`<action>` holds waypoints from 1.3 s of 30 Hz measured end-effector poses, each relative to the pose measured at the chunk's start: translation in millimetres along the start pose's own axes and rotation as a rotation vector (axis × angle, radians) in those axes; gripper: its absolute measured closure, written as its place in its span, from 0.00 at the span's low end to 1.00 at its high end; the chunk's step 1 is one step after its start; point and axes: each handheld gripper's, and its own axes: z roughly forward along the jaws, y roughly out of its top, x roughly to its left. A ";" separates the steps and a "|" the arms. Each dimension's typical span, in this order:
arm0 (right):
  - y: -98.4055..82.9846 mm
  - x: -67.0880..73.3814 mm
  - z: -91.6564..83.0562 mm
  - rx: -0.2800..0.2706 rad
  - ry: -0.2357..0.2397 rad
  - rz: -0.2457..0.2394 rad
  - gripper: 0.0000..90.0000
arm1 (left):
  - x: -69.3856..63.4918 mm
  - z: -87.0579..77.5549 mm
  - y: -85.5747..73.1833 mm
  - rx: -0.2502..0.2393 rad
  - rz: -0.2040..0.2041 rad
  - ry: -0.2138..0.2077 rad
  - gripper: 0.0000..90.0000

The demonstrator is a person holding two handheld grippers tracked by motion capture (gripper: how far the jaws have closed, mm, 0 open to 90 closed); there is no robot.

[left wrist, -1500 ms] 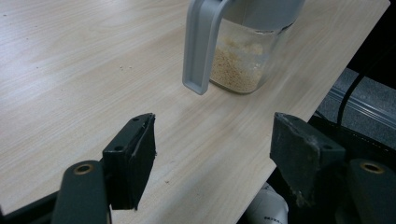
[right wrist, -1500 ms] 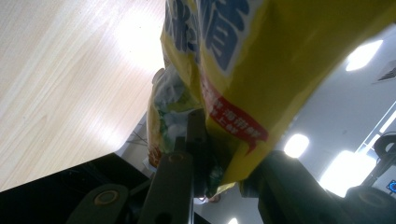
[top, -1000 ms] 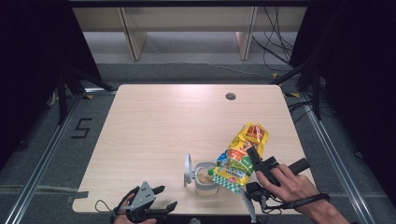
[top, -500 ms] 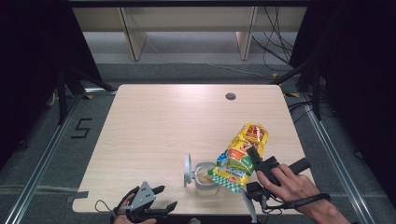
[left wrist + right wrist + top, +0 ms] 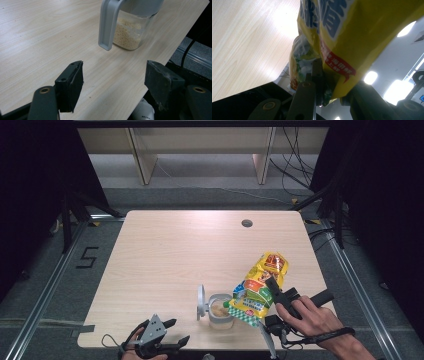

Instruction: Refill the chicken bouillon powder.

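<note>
Pale wood table (image 5: 165, 260), dark surround, shelving beyond. High view: yellow snack bag (image 5: 260, 287) tilted, long axis running from upper right down to lower left, lower mouth resting over the rim of clear measuring jug (image 5: 220, 310); right gripper (image 5: 275, 295) clamped on the bag's near side, right hand (image 5: 312, 317) behind it; left gripper (image 5: 162, 342) at the near table edge, well apart from the jug, pointing toward it. Left gripper view: jaws spread wide, nothing between; jug (image 5: 130, 27) ahead and slightly right of centre, pale grains inside, grey handle (image 5: 107, 25) turned toward the jaws, hanging upright. Right gripper view: jaws clenched on a pinched fold of the bag (image 5: 352, 37), bag body rising up and away from the pads (image 5: 318, 75), table below left. Judged relation for the pour: bag mouth directly above jug opening; left gripper nearer to the handle for steadying.
</note>
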 end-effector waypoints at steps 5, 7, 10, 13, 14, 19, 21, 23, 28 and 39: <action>0.8 -0.8 0.2 -0.007 -0.002 -0.008 0.89 | 0.5 0.0 0.1 0.000 0.005 -0.003 0.34; 1.0 -0.9 0.3 -0.007 -0.001 0.000 0.89 | 0.7 0.0 0.3 -0.003 0.007 -0.002 0.34; 0.3 -0.7 0.4 -0.009 0.002 0.004 0.89 | 0.1 0.1 0.1 -0.006 -0.005 -0.003 0.34; 0.1 -0.2 0.5 -0.008 0.000 0.006 0.89 | 0.7 -0.2 0.2 -0.001 0.009 -0.003 0.34; -0.1 -0.4 0.5 -0.010 0.004 0.007 0.89 | 0.7 -0.2 0.1 -0.001 0.006 -0.002 0.34; -1.1 -0.4 0.1 -0.013 0.001 0.011 0.89 | 0.4 -0.1 0.1 -0.003 0.001 -0.003 0.34; -1.3 0.0 0.4 -0.012 0.006 0.018 0.89 | 0.3 0.3 0.1 -0.006 -0.004 -0.003 0.34; -2.6 0.3 1.0 -0.025 0.012 0.030 0.90 | 0.6 -0.2 0.2 0.000 0.008 -0.002 0.34; -5.1 2.5 3.4 -0.034 0.028 0.083 0.90 | 0.3 -0.3 0.1 -0.003 -0.002 -0.004 0.34; -7.3 14.9 2.5 -0.080 0.045 0.209 0.90 | 0.3 -0.1 -0.2 -0.001 -0.002 -0.001 0.34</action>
